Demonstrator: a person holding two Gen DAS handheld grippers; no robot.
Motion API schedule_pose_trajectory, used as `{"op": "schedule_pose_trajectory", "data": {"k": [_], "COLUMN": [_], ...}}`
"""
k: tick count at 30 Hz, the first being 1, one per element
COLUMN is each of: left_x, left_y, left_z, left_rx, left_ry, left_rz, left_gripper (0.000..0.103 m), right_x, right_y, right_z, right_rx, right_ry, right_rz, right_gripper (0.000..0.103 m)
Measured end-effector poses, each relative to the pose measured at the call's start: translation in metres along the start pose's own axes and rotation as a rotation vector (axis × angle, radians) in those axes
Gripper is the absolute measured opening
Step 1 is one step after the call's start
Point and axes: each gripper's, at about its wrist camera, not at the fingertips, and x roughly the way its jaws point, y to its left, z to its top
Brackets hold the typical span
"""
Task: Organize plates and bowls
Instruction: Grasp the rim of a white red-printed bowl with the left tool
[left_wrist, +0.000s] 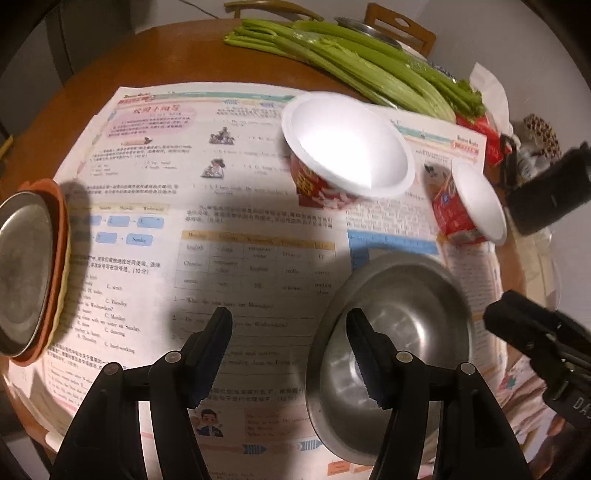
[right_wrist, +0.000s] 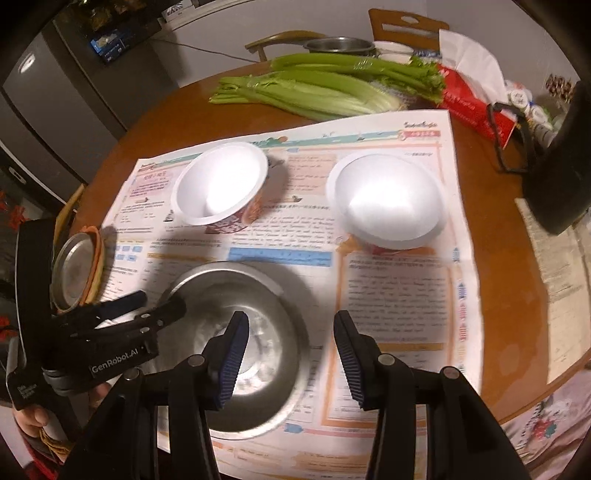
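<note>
A steel bowl (left_wrist: 399, 332) (right_wrist: 236, 332) sits on printed paper near the table's front. My left gripper (left_wrist: 291, 350) is open, its right finger over the bowl's left rim; it also shows in the right wrist view (right_wrist: 155, 306). My right gripper (right_wrist: 291, 354) is open, its left finger over the bowl's right side; it also shows in the left wrist view (left_wrist: 517, 321). Two white paper bowls with red sides (left_wrist: 347, 147) (left_wrist: 476, 203) (right_wrist: 221, 184) (right_wrist: 388, 203) stand farther back. A steel plate (left_wrist: 22, 273) (right_wrist: 72, 269) lies on orange plates at the left edge.
Celery stalks (left_wrist: 354, 62) (right_wrist: 325, 88) lie across the back of the round wooden table (right_wrist: 147, 122). A red tissue pack (right_wrist: 469, 99), a black cylinder (right_wrist: 557, 170) and small clutter are at the right. A chair and a steel pot (right_wrist: 340, 46) stand behind.
</note>
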Motion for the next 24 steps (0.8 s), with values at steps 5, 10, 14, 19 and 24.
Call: {"op": "schedule_pose_trajectory", "data": {"k": [5, 10, 14, 19, 24], "left_x": [-0.017, -0.020, -0.004, 0.010, 0.019], "left_y": [0.002, 0.009, 0.013, 0.028, 0.036], "left_z": [0.021, 0.046, 0.068, 0.086, 0.101], "left_rx": [0.007, 0.011, 0.005, -0.053, -0.091], "left_ry": [-0.065, -0.069, -0.063, -0.058, -0.061], "left_rz": [0.008, 0.013, 0.009, -0.029, -0.031], "left_gripper": [0.067, 0.067, 0.067, 0.067, 0.067], "right_x": [0.004, 0.012, 0.021, 0.035, 0.051], "right_y": [0.001, 0.010, 0.023, 0.013, 0.013], "right_z": [0.020, 0.044, 0.062, 0.082, 0.095], "right_rx": [0.016, -0.009, -0.036, 0.051, 0.052], "right_ry": [-0.002, 0.013, 0.000, -0.015, -0.009], "right_rz": [-0.011, 0.018, 0.020, 0.081, 0.046], "right_gripper": [0.048, 0.048, 0.048, 0.048, 0.048]}}
